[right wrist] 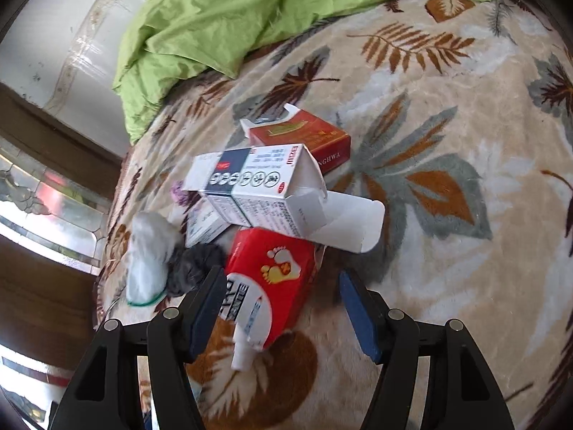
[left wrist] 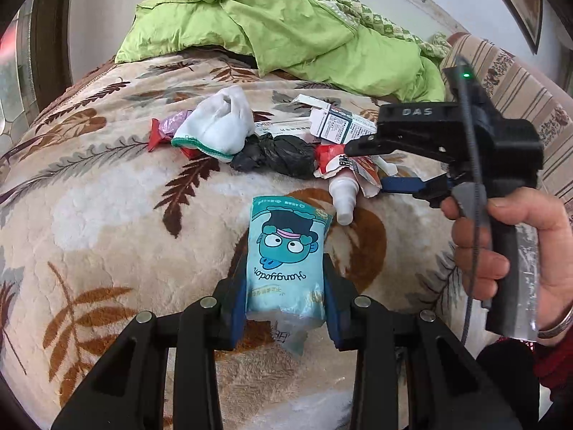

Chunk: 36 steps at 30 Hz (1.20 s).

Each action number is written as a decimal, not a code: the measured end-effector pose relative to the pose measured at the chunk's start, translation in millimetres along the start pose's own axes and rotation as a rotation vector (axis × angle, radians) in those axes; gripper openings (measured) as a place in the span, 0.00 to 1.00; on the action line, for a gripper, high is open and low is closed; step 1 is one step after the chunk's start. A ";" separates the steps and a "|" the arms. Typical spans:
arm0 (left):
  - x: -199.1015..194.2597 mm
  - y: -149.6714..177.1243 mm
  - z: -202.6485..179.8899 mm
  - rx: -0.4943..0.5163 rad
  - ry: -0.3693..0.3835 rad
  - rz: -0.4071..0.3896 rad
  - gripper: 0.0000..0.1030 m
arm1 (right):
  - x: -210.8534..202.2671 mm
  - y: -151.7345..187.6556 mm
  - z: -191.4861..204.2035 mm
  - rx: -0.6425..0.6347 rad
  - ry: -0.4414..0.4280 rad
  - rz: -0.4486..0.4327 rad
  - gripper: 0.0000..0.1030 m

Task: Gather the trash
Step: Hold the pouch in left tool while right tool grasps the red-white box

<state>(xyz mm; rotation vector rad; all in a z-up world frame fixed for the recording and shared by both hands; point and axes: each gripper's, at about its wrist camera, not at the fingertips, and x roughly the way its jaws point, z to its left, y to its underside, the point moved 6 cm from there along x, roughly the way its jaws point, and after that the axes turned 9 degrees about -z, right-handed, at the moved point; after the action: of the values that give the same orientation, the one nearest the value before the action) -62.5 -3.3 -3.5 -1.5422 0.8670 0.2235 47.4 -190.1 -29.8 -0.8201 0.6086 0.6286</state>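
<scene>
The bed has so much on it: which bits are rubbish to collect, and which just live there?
Rubbish: blue packet held in left gripper, red box between open right gripper, white carton, black bag.

Stays: green quilt, leaf blanket.

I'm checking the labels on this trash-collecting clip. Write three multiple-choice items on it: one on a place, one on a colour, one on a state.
1. Where does the black crumpled bag lie?
A. between the white sock and the red-and-white packet
B. on the green quilt
C. in the left gripper

2. What colour is the cartoon pouch?
A. red
B. light blue
C. black

3. How is the right gripper?
A. shut on a box
B. shut with nothing in it
C. open around the packet

Answers:
1 A, the bag sits between the two.
2 B, its printed face is light blue.
3 C, its fingers stand apart, the packet between them.
</scene>
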 end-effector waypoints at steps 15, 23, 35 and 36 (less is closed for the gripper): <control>-2.8 0.8 -3.7 0.018 0.012 -0.012 0.34 | -31.7 12.2 4.4 -0.088 0.017 -0.049 0.46; -7.2 3.1 -11.1 0.032 0.007 -0.007 0.34 | -92.3 37.6 -15.5 -0.096 -0.034 -0.105 0.46; -23.4 3.9 -43.1 0.099 0.034 -0.014 0.34 | -138.3 69.6 -31.3 -0.104 -0.038 -0.134 0.46; -24.3 4.0 -45.3 0.104 0.034 -0.013 0.33 | -141.4 70.5 -31.8 -0.103 -0.039 -0.138 0.46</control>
<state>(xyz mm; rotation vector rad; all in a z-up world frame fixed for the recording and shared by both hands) -97.5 -35.3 16.8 -1.4575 0.8823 0.1410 -103.9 -216.4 19.2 -0.9363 0.4830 0.5519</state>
